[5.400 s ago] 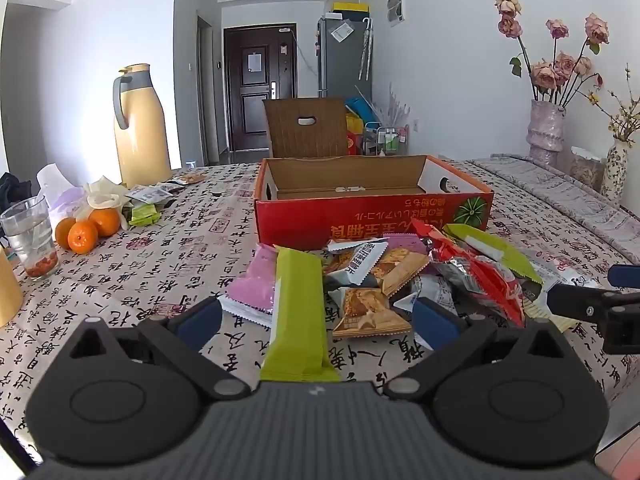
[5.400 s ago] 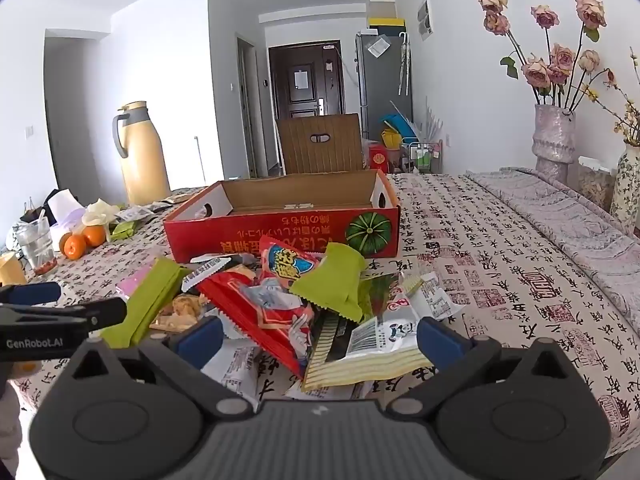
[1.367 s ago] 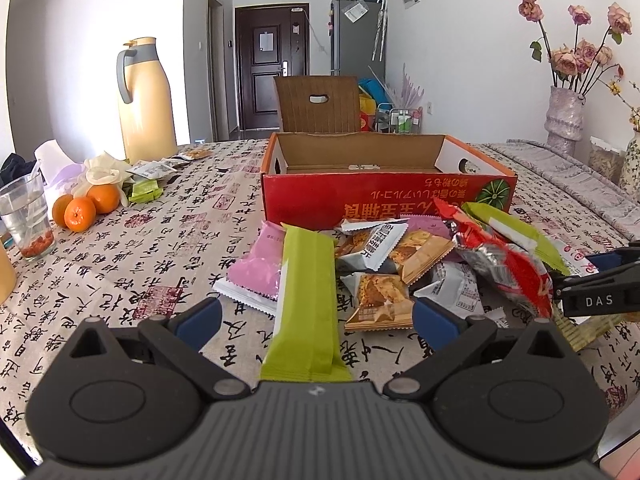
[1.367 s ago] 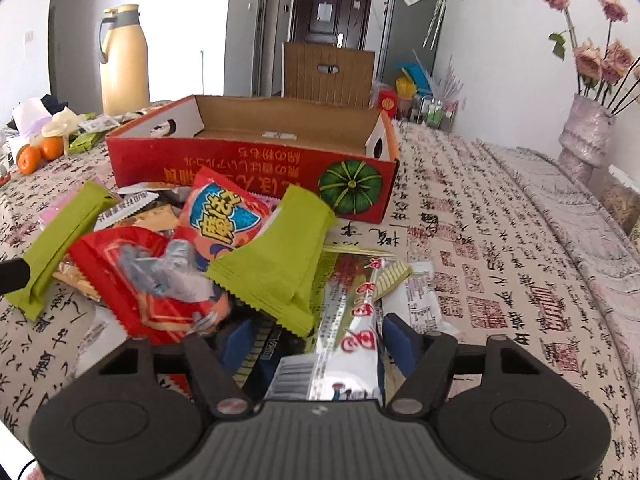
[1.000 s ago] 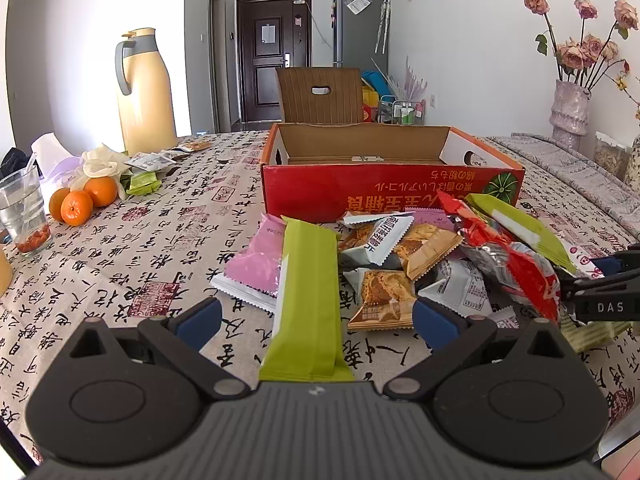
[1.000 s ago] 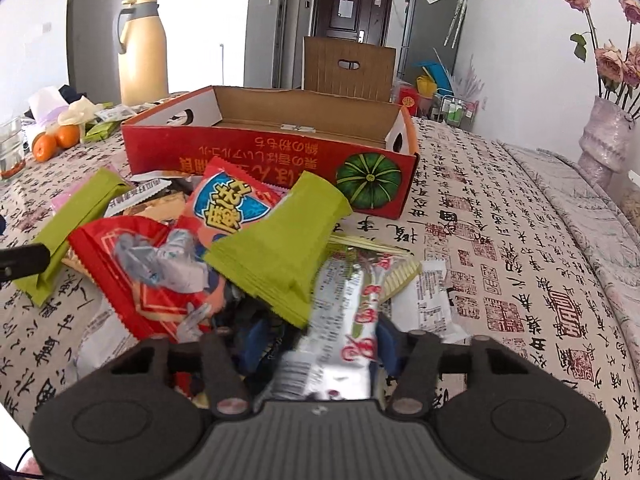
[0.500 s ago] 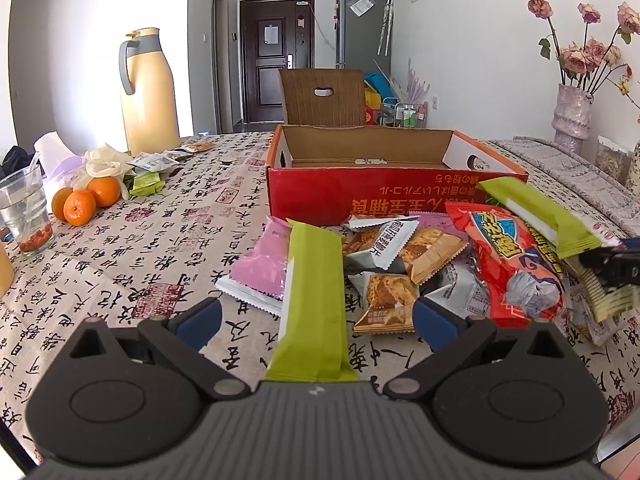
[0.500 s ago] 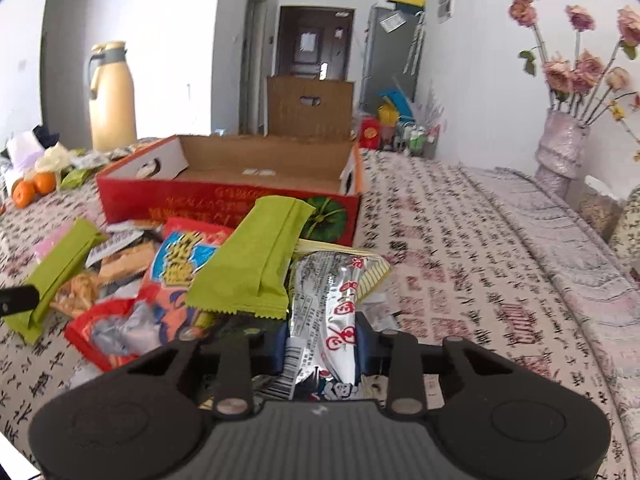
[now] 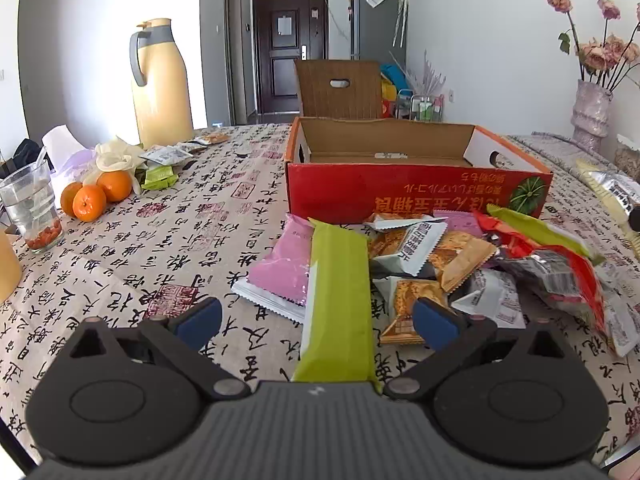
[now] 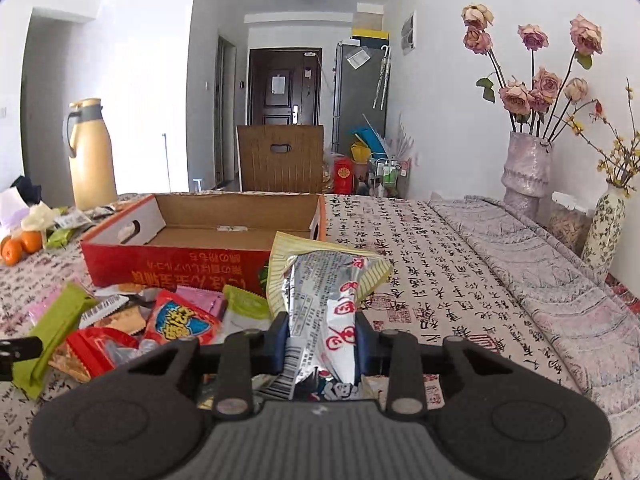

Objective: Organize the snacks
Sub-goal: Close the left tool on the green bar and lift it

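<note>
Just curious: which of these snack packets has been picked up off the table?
The silver packet, clamped in the right gripper; the others lie in the pile.

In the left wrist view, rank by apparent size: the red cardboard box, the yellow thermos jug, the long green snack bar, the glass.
1. red cardboard box
2. yellow thermos jug and long green snack bar: similar; the bar lies nearest the camera, so unranked
3. glass

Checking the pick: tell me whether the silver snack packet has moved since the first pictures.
Yes. The silver snack packet has left the pile and is up, clamped in the right gripper, its top now overlapping the red box front wall instead of lying on the tablecloth.
</note>
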`<state>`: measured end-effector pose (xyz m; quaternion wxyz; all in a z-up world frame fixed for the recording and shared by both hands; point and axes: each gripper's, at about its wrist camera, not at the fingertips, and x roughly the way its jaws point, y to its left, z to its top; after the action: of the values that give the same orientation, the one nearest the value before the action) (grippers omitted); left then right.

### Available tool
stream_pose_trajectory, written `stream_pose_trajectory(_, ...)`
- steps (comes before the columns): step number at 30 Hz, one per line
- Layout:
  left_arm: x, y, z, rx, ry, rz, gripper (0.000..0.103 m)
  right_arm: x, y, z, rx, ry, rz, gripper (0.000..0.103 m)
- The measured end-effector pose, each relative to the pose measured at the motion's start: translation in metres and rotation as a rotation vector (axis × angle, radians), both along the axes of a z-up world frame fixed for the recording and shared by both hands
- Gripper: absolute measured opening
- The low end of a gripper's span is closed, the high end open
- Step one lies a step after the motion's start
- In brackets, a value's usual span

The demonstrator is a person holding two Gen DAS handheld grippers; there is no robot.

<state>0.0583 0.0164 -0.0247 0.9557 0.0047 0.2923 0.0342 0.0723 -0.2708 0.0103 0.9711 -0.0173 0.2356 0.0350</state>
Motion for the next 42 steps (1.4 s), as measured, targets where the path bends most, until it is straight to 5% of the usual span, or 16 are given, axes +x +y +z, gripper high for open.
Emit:
stream_pose_trajectory(8, 0.020, -0.001, -0.003, 0.025, 0.029, 0.014, 0.099, -0.002, 0.001, -0.002, 0.045, -0.004, -0.002, 0.032)
stream_pose_trajectory(11, 0.028, -0.003, -0.004, 0.037, 0.048, 0.013, 0.088, -0.002, 0.002, -0.004, 0.056, 0.001, -0.001, 0.032)
stream_pose_trajectory(18, 0.040, -0.009, -0.016, 0.033, 0.125, -0.038, 0.041, -0.005, 0.003, -0.008, 0.078, 0.010, -0.005, 0.032)
stream_pose_trajectory(29, 0.029, -0.004, -0.011, 0.021, 0.101, -0.033, 0.039, -0.013, 0.006, -0.007, 0.088, 0.010, 0.001, 0.032)
stream_pose_trajectory(42, 0.025, -0.010, 0.034, 0.018, -0.008, -0.059, 0.039, -0.002, 0.013, 0.008, 0.092, -0.019, 0.022, 0.032)
